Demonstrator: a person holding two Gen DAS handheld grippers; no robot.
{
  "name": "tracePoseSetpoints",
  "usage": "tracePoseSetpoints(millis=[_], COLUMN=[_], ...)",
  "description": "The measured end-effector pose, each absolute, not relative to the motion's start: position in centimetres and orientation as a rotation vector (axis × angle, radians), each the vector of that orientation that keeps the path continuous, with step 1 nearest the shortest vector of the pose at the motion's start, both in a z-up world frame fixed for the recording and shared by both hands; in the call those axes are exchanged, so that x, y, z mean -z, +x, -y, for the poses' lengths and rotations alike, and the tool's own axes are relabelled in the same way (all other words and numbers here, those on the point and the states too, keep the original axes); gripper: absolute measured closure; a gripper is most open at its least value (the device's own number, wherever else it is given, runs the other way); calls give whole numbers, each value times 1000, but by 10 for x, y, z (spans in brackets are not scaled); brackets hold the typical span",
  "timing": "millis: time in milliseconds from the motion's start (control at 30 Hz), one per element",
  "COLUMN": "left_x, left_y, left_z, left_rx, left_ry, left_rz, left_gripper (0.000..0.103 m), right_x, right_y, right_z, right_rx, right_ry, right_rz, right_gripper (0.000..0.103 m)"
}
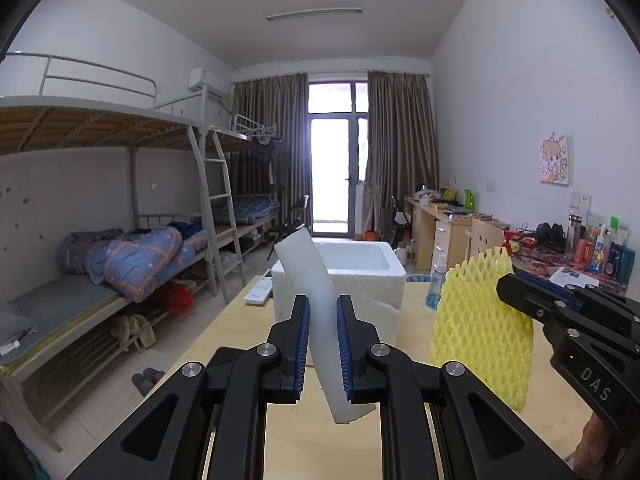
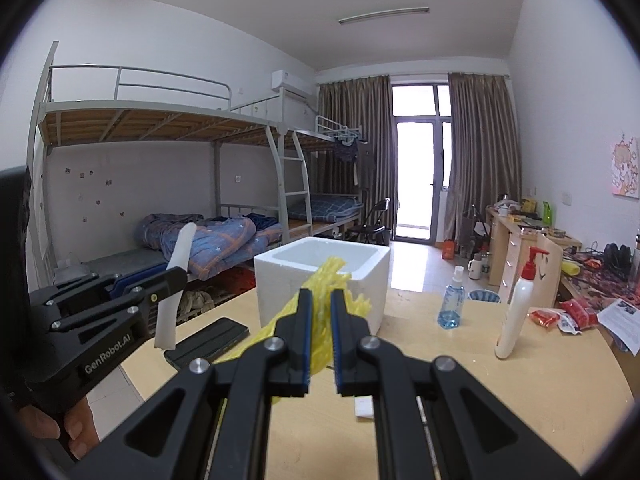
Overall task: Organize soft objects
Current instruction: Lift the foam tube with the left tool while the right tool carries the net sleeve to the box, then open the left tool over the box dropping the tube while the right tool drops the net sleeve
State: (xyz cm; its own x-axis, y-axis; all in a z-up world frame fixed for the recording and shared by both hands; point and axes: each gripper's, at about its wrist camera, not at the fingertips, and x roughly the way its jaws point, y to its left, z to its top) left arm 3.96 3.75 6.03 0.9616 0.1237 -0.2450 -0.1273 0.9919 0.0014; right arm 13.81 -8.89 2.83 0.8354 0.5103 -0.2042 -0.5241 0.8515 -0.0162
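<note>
My left gripper (image 1: 323,312) is shut on a white foam sheet (image 1: 310,276) and holds it upright above the wooden table (image 1: 224,332). The sheet also shows in the right wrist view (image 2: 176,276), where the left gripper (image 2: 172,280) sits at the left. My right gripper (image 2: 321,308) is shut on a yellow foam net sleeve (image 2: 320,320); the net (image 1: 476,320) hangs from the right gripper (image 1: 508,292) in the left wrist view. A white styrofoam box (image 1: 360,276) stands open just beyond both grippers, also in the right wrist view (image 2: 324,284).
On the table are a black phone (image 2: 208,342), a white remote (image 1: 260,292), a blue spray bottle (image 2: 452,304), a white pump bottle (image 2: 516,316) and red packets (image 2: 560,316). A bunk bed (image 1: 120,264) is left; desks (image 1: 440,232) are right.
</note>
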Motion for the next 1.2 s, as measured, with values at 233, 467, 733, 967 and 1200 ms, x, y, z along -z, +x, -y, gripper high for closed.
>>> tracePoseSetpoints(millis=[233,467,733,967,1200], left_x=[-67,-74,-89,-96,-94], left_y=[51,62,81,103,130], left_z=[-42,-42,-48,-54,-60], left_rx=[-119,-119,-127,-134,-111], left_ry=[-13,-4,0,12,-5], left_rz=[-244,-244,-224,-230,-253], left_gripper=[88,88,88,88,88], right_x=[-35,-43,-62,-68,-63], right_y=[150,162,176,194,215], right_z=[82,75,64,59,56], right_rx=[-539,-535,-525,-520,-513], right_ry=[-85,-92,-113,-113,-126], right_rz=[-201,-200,-175,-188,-198], right_gripper=[92,92,92,92,92])
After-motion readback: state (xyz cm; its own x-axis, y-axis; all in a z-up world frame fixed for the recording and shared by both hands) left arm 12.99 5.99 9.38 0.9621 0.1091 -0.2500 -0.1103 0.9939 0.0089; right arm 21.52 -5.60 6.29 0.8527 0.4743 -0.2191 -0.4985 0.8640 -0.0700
